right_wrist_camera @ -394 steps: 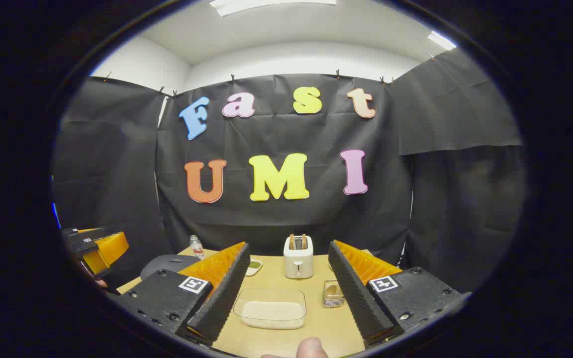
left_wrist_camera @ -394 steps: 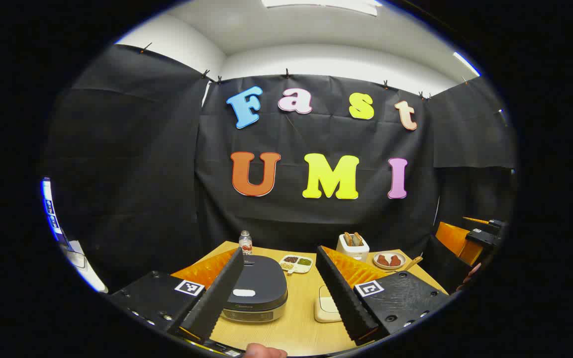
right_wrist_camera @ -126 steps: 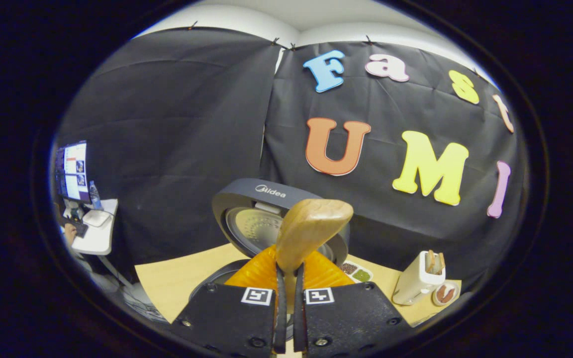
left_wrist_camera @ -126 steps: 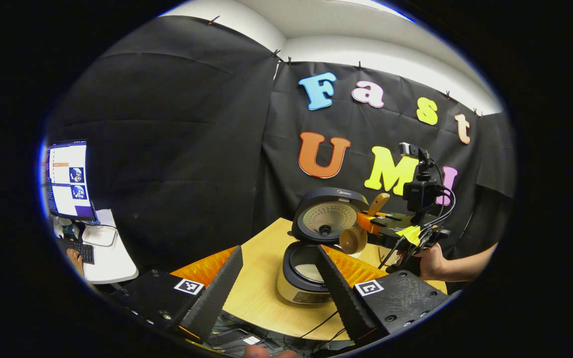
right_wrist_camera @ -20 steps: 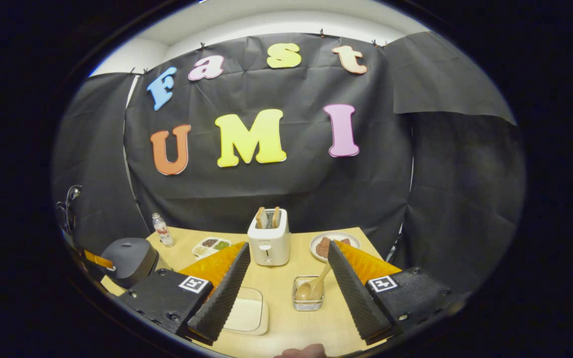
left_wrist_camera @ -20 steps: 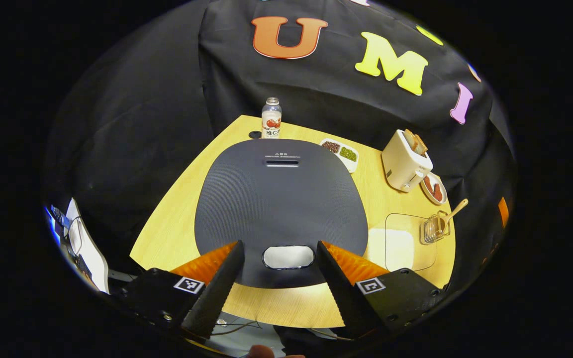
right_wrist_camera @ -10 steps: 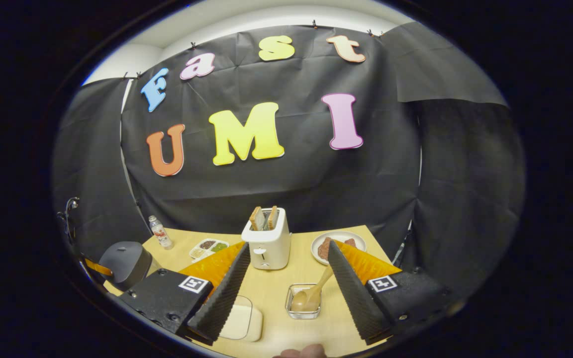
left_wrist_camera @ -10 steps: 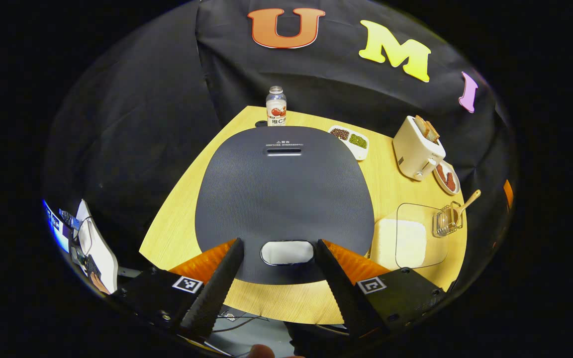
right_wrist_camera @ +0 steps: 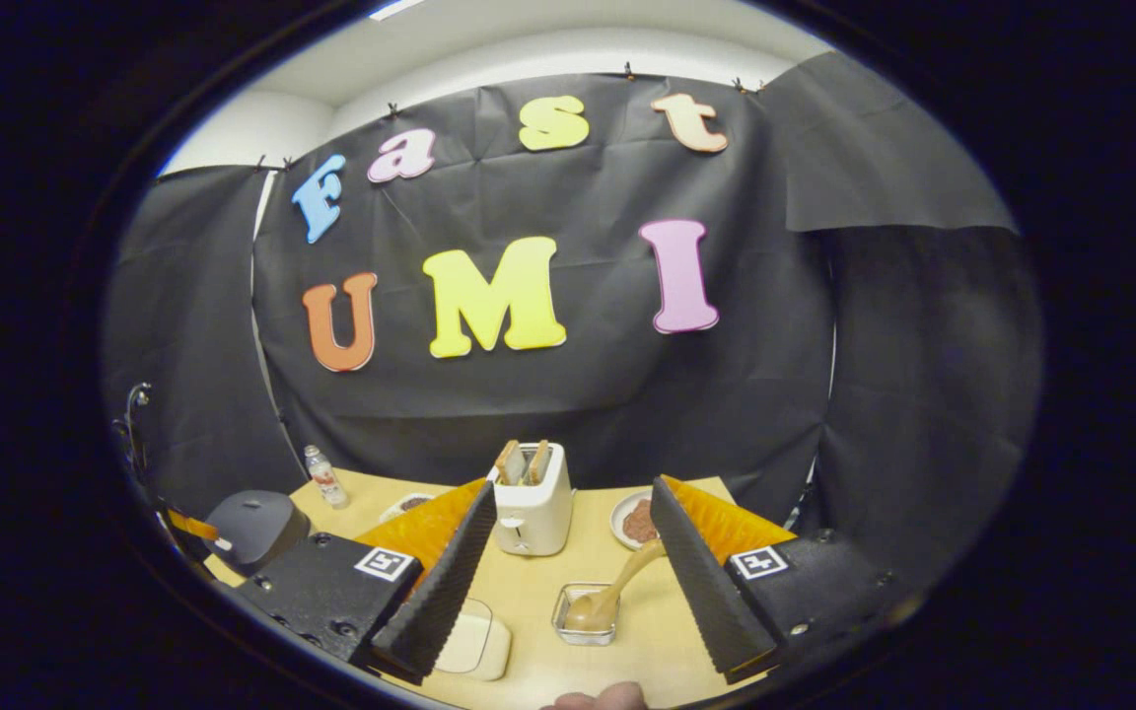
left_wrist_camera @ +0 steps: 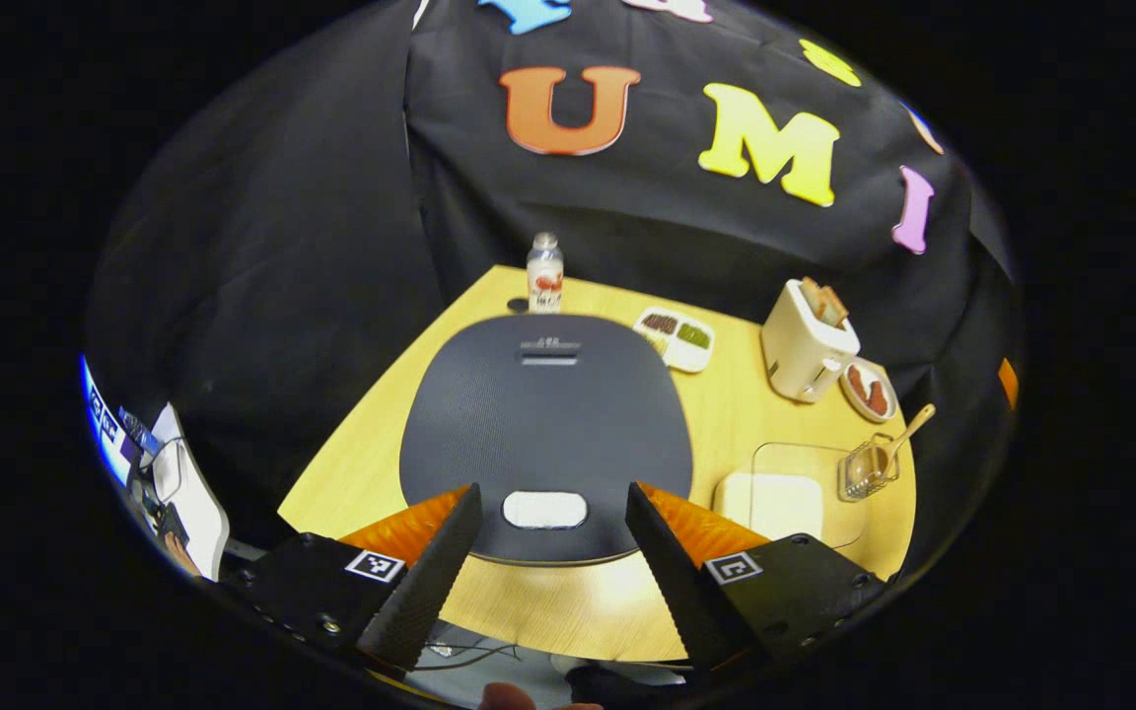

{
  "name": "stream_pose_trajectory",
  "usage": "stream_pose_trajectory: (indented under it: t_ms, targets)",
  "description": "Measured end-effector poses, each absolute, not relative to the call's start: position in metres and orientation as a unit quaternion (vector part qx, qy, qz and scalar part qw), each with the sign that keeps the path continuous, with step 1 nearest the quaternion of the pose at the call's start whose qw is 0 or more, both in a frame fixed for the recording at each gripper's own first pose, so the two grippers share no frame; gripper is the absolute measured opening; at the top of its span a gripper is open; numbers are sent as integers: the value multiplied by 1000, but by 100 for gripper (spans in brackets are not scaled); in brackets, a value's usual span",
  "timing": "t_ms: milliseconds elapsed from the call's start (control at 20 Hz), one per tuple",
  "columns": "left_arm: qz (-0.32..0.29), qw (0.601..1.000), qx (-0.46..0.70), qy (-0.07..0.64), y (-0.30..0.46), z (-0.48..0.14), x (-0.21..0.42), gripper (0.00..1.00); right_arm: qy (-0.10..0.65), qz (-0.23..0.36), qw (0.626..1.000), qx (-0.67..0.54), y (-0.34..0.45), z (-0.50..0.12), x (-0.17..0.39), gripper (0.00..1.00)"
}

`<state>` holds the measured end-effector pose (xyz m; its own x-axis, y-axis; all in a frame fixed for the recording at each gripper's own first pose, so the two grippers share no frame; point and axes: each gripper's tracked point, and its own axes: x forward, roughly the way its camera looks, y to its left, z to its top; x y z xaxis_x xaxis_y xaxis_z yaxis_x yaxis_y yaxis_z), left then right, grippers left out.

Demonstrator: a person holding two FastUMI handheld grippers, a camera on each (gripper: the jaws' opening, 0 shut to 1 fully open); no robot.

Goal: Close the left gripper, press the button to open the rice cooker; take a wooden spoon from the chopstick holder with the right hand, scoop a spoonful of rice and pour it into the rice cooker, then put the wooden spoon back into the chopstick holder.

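The left gripper (left_wrist_camera: 548, 582) hangs above the front edge of the table (left_wrist_camera: 568, 616) with its jaws spread wide and nothing between them, looking down on the cooker (left_wrist_camera: 546, 424), whose lid is shut; the pale button (left_wrist_camera: 544, 509) sits at the near rim of that lid, in the gap between the fingers but not touched by them. Off toward the table's right edge the right gripper (right_wrist_camera: 568, 577) is also wide open and empty, held over the front edge. Just beyond it stands the holder (right_wrist_camera: 584, 613) with the spoon (right_wrist_camera: 617, 592) in it, bowl down and handle leaning up to the right, and a rice box (right_wrist_camera: 474, 641) lies beside the holder. Farther back are a toaster (right_wrist_camera: 531, 511) and a plate (right_wrist_camera: 633, 521), and at the far edge a bottle (left_wrist_camera: 544, 274) and a divided tray (left_wrist_camera: 678, 337)
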<state>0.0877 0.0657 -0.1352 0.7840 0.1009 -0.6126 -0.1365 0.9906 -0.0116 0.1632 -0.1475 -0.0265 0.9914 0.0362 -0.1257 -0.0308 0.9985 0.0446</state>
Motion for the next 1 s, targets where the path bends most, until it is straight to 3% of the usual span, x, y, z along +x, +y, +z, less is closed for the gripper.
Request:
stream_pose_trajectory:
  t_ms: [450,1000]
  targets:
    - [-55,991,-55,107,-18,11,18,95,-5,0,1000,14,-103,32,29,99]
    - [-65,998,19,-3,-40,25,-52,94,-36,-21,999,18,-63,29,-68,100]
